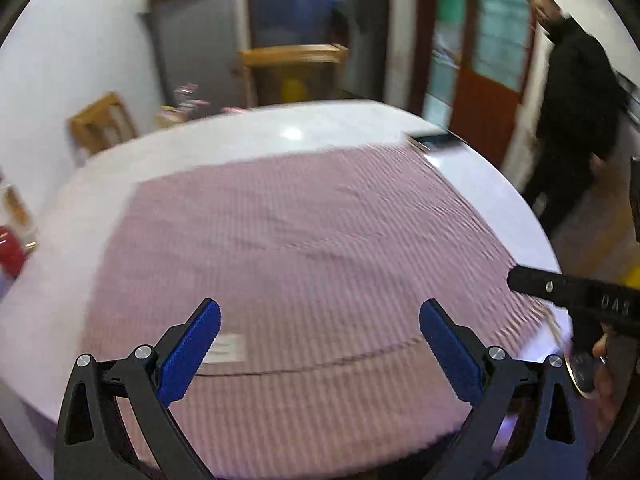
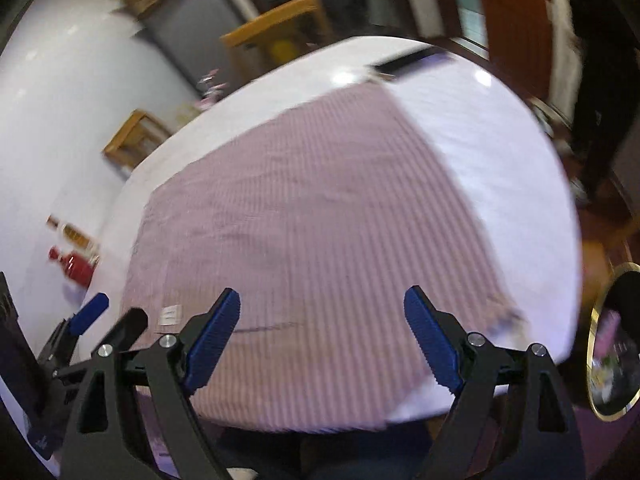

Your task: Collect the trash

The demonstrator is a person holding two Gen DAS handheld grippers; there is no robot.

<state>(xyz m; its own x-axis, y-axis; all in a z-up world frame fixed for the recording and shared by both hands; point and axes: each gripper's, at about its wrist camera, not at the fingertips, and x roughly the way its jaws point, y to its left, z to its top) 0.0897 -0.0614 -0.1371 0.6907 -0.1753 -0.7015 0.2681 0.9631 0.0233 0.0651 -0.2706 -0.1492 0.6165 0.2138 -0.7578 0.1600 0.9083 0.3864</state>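
Note:
My left gripper (image 1: 320,308) hangs open over a pink striped cloth (image 1: 304,240) spread on a round white table (image 1: 248,132). Nothing is between its blue pads (image 1: 192,352). My right gripper (image 2: 323,294) is open too and holds nothing, above the near part of the same cloth (image 2: 312,208). A small white label (image 1: 226,348) lies on the cloth by the left pad. A black bin with a gold rim (image 2: 592,344) stands low at the right of the table, with colourful bits inside. Both views are blurred.
A dark flat device (image 1: 434,140) lies at the table's far edge. A person in black (image 1: 576,100) stands beyond the table at the right. A red bottle (image 2: 76,266) and a wooden chair (image 1: 102,122) are at the left. A black part of the right gripper (image 1: 560,288) shows at the right.

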